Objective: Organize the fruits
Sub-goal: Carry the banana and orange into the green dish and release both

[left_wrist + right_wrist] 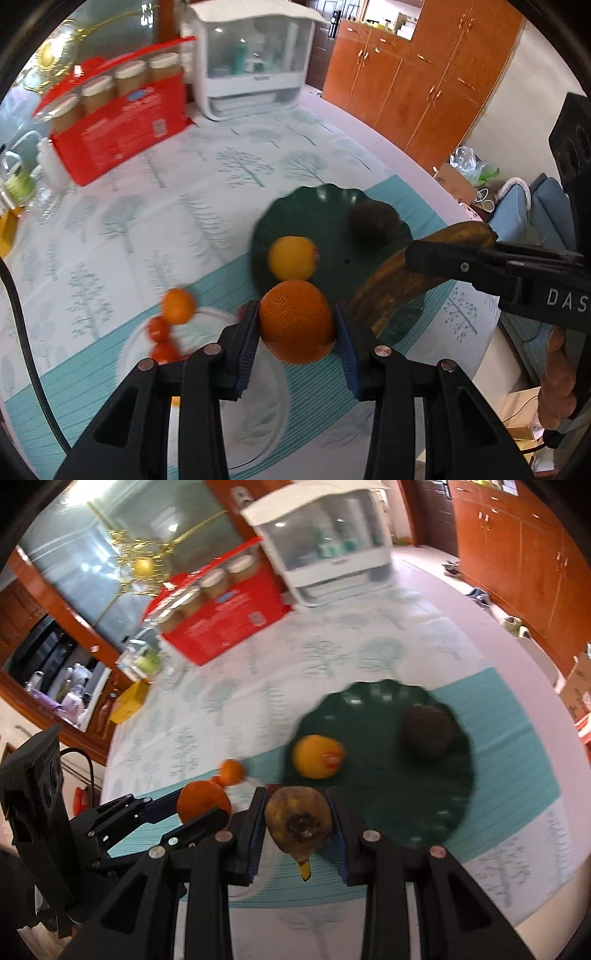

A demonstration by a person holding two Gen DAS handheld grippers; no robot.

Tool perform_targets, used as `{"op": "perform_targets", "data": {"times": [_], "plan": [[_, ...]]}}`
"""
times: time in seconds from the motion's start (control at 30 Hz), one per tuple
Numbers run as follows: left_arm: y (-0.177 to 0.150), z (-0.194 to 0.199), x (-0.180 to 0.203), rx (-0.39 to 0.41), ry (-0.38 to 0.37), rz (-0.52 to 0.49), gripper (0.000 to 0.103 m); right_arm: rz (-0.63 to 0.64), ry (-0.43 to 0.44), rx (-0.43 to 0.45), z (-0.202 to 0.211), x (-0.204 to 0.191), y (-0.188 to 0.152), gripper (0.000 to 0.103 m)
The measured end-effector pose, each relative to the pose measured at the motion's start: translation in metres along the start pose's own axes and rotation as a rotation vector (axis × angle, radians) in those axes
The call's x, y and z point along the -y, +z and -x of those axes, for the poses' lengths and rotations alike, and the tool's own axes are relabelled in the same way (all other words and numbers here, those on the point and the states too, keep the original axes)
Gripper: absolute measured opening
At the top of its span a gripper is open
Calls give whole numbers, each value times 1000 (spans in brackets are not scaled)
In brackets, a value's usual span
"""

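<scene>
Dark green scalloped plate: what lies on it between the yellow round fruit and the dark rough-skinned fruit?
Nothing: bare dark green scalloped plate separates the yellow round fruit from the dark rough-skinned fruit, clearest in the right wrist view.

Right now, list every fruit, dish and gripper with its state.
Left gripper: shut on the orange.
Orange: held off the table.
Right gripper: shut on the banana.
Banana: held, browned.
Green plate: holds two fruits.
Yellow fruit: on the green plate.
Avocado: on the green plate.
Clear plate: on the table.
</scene>
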State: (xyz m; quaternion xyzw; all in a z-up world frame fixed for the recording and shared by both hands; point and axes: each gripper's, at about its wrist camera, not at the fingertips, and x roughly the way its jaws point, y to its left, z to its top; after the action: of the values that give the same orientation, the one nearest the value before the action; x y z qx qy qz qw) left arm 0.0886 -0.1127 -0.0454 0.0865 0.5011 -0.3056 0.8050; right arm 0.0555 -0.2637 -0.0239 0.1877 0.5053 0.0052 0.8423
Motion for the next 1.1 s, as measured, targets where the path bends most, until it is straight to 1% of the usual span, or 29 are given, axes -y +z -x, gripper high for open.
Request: {"op": "perform_targets", "data": {"times": [0.13,0.27,0.43,0.53,0.63,0.77,0.8,0.83,0.87,0.93,1.1], "plan": [[9,-34,22,-38,4,25,38,44,-14,-61,-11,28,13,31],[14,-68,33,-83,24,71,38,120,-24,-138,-34,38,27,31],[16,-93,36,-120,56,144,38,182,28,-219,-66,44,44,31],[16,-101,35,-130,76,176,39,187,48,-271,-90,47,53,32],[15,-108,34,-137,103,201,39,171,73,-288,-108,53,62,32],[15,-112,31,-149,133,238,40,194,43,-306,-123,54,66,34],[15,-111,31,-145,140,243,41,203,48,-313,-126,54,65,34],[15,-109,31,-140,149,247,43,208,56,-320,-127,54,65,35],[15,-108,31,-138,151,250,49,213,63,-321,-128,53,65,35],[16,-105,29,-129,160,265,56,228,58,-314,-128,52,65,39],[17,-101,27,-118,177,289,59,264,44,-281,-119,49,65,44]]}}
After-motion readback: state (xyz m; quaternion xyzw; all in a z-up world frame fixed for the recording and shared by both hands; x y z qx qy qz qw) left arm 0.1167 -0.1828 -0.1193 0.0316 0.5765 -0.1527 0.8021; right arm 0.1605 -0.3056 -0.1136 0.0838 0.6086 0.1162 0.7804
